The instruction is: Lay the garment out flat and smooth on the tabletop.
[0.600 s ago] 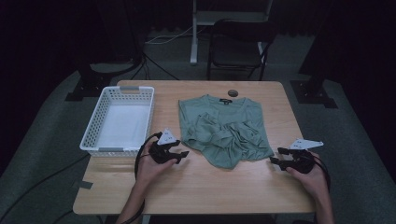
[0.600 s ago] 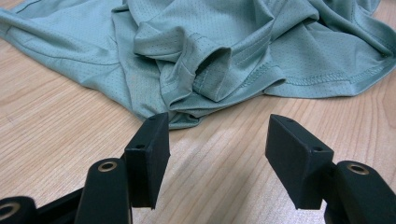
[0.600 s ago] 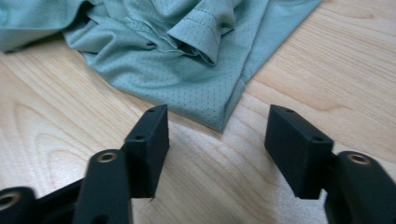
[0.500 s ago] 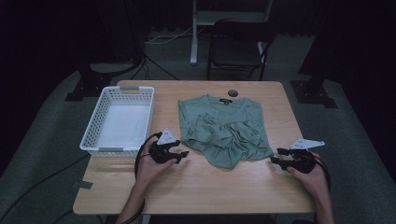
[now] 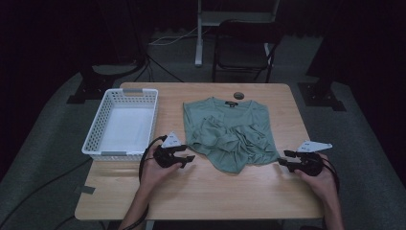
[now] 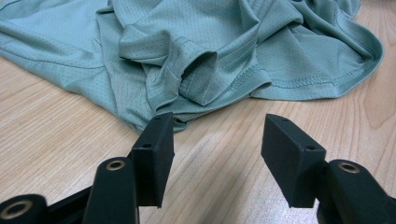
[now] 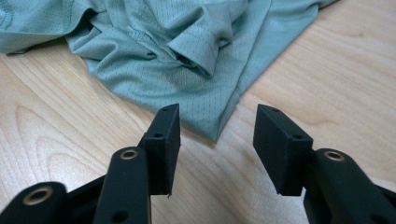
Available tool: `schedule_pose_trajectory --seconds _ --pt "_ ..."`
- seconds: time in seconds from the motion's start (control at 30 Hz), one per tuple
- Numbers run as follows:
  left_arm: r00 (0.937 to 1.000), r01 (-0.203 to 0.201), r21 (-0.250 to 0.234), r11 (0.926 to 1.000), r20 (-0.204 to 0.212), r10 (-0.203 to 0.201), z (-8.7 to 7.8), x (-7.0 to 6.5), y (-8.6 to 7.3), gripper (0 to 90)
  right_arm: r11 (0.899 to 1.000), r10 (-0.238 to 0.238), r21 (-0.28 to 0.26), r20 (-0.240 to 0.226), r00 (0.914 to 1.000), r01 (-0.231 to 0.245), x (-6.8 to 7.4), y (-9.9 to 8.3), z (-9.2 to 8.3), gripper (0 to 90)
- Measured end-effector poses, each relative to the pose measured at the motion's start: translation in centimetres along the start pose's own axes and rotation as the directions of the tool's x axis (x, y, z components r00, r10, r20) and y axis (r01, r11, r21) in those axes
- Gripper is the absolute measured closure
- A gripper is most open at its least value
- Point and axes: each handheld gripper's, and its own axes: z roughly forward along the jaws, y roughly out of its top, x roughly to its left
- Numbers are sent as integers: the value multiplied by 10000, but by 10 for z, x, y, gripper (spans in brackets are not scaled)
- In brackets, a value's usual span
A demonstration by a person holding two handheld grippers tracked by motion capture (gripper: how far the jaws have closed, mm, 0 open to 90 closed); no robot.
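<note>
My left gripper [image 6: 215, 156] has its jaws spread wide with nothing between them, low over the wooden table [image 6: 56, 135]. Just ahead of them lies the green mesh T-shirt [image 6: 224, 42], crumpled, with a folded sleeve cuff [image 6: 198, 77] standing up as a small open tube right in line with the gap. The shirt's near edge sits just past the tip of the jaw on the left of my left gripper view, close to it, though I cannot tell whether it touches.

My right gripper [image 7: 217, 149] is likewise spread and empty. A pointed corner of the hem [image 7: 217, 128] reaches toward the gap between its jaws, and a second cuff [image 7: 201, 53] is bunched farther off beyond it.

From above, the T-shirt [image 5: 230, 134] lies mid-table between my two grippers [image 5: 184, 155] [image 5: 287, 160], collar away from me, with a white plastic basket [image 5: 93, 143] beyond my left one.

I judge the cloth light, thin and limp: it will sag and drag, and the smooth knit may slip from a shallow bite. The stitched hem and cuffs are thicker, so I would close on those, reaching deep enough to catch the seam, and pinch one layer only where the folds stack.
</note>
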Motion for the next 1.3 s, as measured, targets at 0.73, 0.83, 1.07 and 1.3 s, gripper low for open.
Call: schedule_pose_trajectory --seconds 0.73,0.83,1.07,1.3 --pt "9979 -467 254 9986 -448 478 3 1 15 520 9976 -666 -177 107 9977 668 7 25 13 584" --pt "9974 -416 256 9988 -575 430 4 4 17 521 9974 -675 -244 90 9977 677 7 28 14 589" --pt "9971 -335 279 9990 -680 353 10 9 21 511 9967 -755 -297 12 9971 755 7 34 18 592" --pt "9970 -400 363 9985 -651 423 17 11 27 513 9966 -752 -350 -158 9970 746 5 43 24 588"
